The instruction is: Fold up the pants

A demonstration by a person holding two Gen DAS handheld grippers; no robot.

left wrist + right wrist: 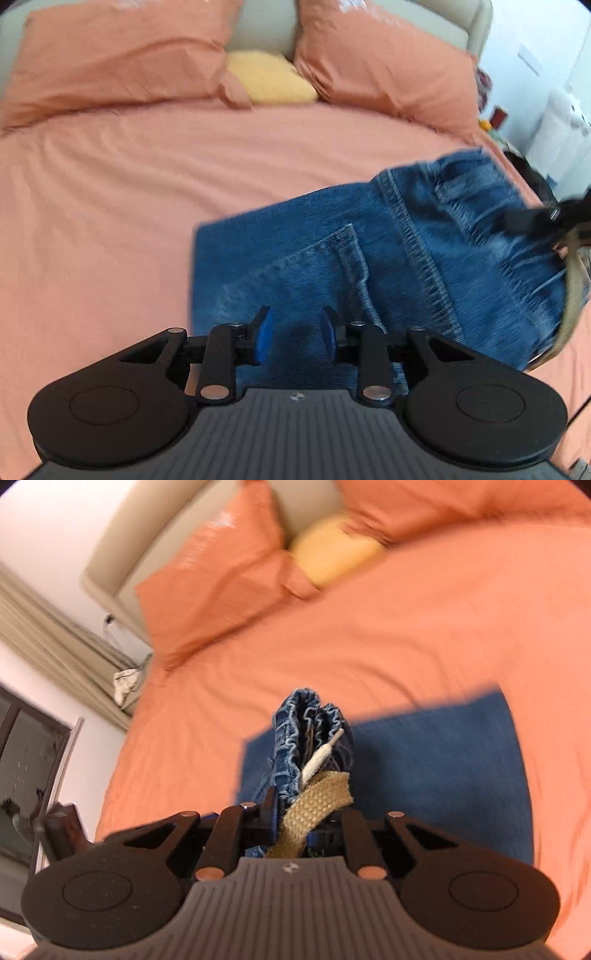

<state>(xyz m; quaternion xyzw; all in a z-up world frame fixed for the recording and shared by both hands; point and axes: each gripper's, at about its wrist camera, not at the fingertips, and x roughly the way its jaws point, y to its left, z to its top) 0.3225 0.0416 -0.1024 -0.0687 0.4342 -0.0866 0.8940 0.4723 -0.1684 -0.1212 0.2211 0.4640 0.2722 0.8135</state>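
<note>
While pinched on the gathered elastic waistband, right gripper [303,812] lifts that end of the blue jeans [369,266] clear of the orange bedspread [110,221], tan drawstring [314,805] trailing through the fingers. Left gripper [295,332] hovering over the denim near a pocket seam, blue pads [264,334] apart, gripping nothing. Rest of jeans flat on bed, near right edge. Orange pillows [118,59] and yellow cushion [269,77] at headboard.

One pair of denim pants [369,258], two orange pillows [110,62], one yellow cushion [269,77], apparently one drawstring [310,812].
</note>
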